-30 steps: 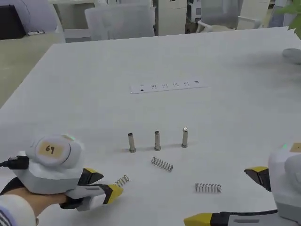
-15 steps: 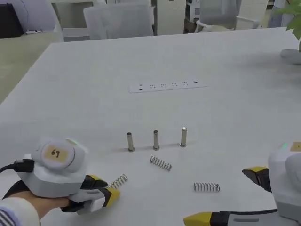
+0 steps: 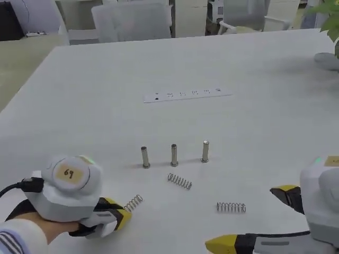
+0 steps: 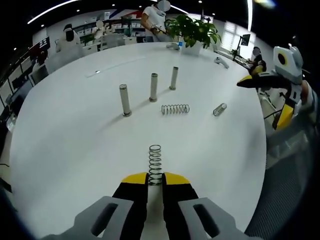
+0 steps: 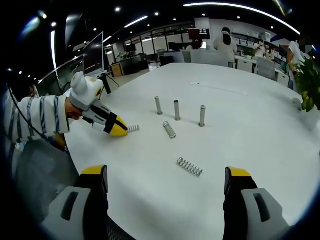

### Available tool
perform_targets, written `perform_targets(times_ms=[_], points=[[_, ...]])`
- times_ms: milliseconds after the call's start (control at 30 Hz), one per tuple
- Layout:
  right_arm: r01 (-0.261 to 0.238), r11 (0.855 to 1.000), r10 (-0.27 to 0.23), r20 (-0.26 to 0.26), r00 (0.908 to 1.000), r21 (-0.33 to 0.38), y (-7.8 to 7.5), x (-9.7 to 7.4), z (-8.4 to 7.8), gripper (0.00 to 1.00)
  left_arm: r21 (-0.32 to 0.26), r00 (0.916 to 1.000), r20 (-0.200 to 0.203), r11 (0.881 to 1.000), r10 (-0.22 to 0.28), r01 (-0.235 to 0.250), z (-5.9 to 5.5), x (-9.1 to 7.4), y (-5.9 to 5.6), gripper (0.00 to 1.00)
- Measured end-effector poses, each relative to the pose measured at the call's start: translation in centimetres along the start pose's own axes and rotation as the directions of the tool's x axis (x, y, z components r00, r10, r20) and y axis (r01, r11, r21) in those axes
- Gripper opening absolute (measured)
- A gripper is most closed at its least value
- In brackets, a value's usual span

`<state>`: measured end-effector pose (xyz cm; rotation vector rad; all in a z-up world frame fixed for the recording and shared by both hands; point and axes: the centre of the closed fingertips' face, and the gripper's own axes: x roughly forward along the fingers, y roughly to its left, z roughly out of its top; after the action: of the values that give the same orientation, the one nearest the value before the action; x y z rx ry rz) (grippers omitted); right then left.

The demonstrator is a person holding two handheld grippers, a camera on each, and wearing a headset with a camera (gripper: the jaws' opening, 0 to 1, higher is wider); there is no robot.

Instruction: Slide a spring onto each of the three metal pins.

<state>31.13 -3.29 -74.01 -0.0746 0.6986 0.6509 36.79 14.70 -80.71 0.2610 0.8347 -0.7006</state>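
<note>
Wire spring [image 4: 155, 161] lengthwise in left tool [image 4: 155, 179]

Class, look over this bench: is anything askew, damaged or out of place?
Nothing stands out. The three pins stand upright in a row; three springs lie on the table, one pinched by the left tongs.

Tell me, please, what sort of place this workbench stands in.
Probably an open-plan office or lab: a large white table with a flush socket strip, office chairs pushed in behind it, and a potted plant at the far end.
</note>
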Motion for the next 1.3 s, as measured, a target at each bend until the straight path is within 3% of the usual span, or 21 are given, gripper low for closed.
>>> perform_targets(times_ms=[167,300,533,767,1067,1300], points=[[-0.004,1.000,0.004,0.000,1.0000,-0.003,0.1,0.0,0.0,0.95,-0.030,0.9996,0.029,1.000,-0.005,0.006,0.2,0.0,0.3,0.03],[-0.004,1.000,0.004,0.002,1.0000,-0.004,0.1,-0.1,0.1,0.95,-0.011,0.9992,0.037,1.000,-0.015,0.015,0.2,0.0,0.2,0.03],[-0.008,1.000,0.008,0.000,1.0000,-0.008,0.1,0.0,0.2,0.94,-0.066,0.9990,0.041,0.998,-0.019,0.021,0.3,0.1,0.4,0.03],[-0.012,1.000,0.012,0.002,0.9999,-0.010,0.1,-0.1,0.2,0.93,-0.044,0.9994,0.029,0.999,-0.016,0.017,0.3,0.1,0.3,0.02],[-0.027,0.999,0.027,-0.009,0.9996,-0.023,0.2,0.1,0.2,0.90,-0.113,0.9992,0.027,0.993,-0.028,0.031,0.1,-0.4,0.4,0.02],[-0.043,0.999,0.043,-0.013,0.9990,-0.029,0.5,0.2,0.1,0.89,-0.082,0.9985,0.043,0.996,-0.035,0.039,0.8,-1.1,0.3,0.02]])
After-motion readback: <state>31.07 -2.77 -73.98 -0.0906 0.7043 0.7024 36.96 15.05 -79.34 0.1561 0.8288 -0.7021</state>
